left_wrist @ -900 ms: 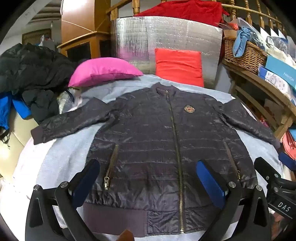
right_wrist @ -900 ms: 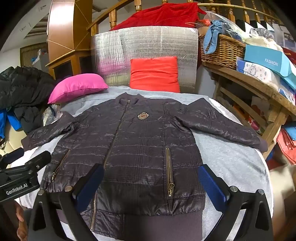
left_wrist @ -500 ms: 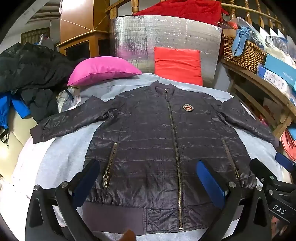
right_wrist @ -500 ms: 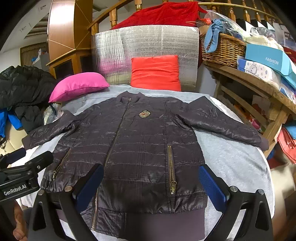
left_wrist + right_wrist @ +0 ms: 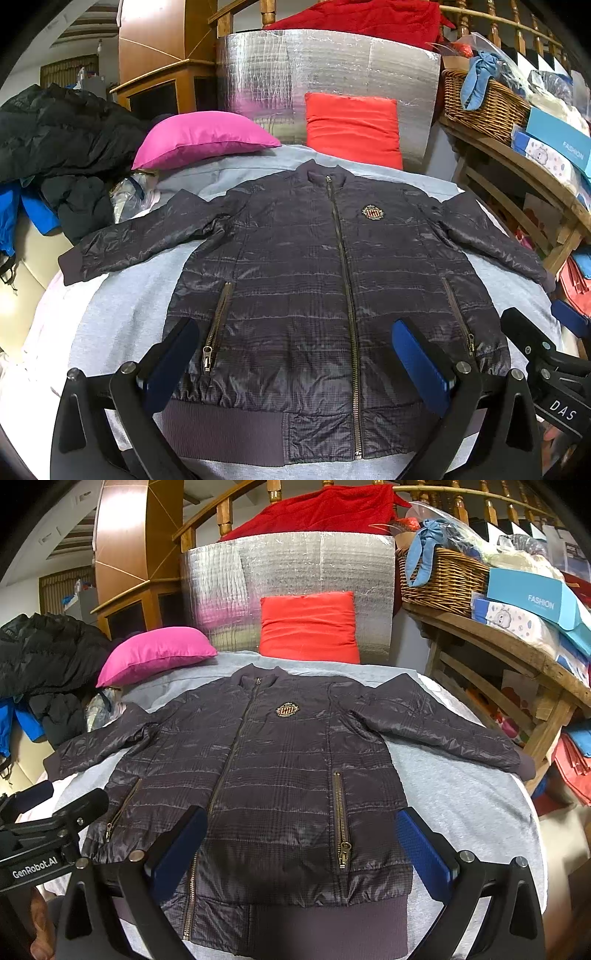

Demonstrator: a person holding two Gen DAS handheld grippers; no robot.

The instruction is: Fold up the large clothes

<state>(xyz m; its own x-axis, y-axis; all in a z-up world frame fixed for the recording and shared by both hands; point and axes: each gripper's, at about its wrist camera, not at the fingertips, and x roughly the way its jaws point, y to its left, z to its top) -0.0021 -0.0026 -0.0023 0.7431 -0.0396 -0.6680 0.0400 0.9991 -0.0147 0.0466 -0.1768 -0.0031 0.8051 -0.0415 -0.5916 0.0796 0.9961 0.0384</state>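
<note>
A dark grey quilted jacket (image 5: 303, 280) (image 5: 280, 771) lies flat and zipped on a grey sheet, front up, collar away from me, both sleeves spread out to the sides. It has a gold crest on the chest and two zipped pockets. My left gripper (image 5: 295, 365) hovers open above the hem, left of the centre zip. My right gripper (image 5: 299, 849) hovers open above the hem near the right pocket. Nothing is between either pair of blue pads. The right gripper's body (image 5: 546, 362) shows at the right edge of the left wrist view.
A pink pillow (image 5: 199, 138) and a red cushion (image 5: 352, 127) sit beyond the collar against a silver foil panel (image 5: 332, 74). Dark coats (image 5: 55, 147) pile up at the left. A wooden shelf (image 5: 517, 653) with a wicker basket (image 5: 443, 576) and boxes stands at the right.
Both grippers have drawn back a little toward the hem, so slightly more of the jacket's bottom band shows. The jacket itself has not moved.
</note>
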